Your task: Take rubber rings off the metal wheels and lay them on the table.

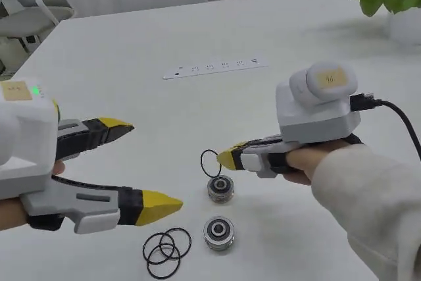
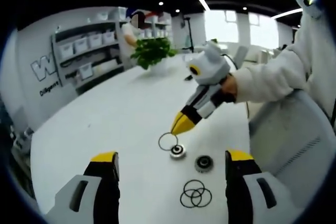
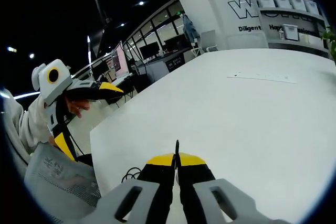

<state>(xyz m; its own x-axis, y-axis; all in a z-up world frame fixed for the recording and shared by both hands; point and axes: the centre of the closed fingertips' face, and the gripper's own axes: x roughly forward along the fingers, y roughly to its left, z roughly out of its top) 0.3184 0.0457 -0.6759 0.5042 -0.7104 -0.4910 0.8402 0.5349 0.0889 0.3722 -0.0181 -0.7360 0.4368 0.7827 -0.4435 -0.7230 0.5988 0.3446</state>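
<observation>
centre frame: right gripper [image 1: 225, 158] clenched on ring [image 1: 210, 163] near wheel [image 1: 220, 188]; lower left: left gripper [image 1: 155, 164] released. risk: thin edge pinch slipping, ring dropping onto wheel.

Black rubber rings [image 1: 166, 249], silver metal wheels [image 1: 220, 187], white table [image 1: 131, 44].

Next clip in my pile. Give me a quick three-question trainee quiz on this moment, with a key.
1. How many rubber rings lie loose on the table near the two metal wheels?
2. What is the right tool pinching? A) a metal wheel B) a rubber ring C) a cable
3. True or false: the left tool has its jaws closed together.
Key: 1: three. 2: B, the held ring. 3: false, they stand wide apart.
</observation>
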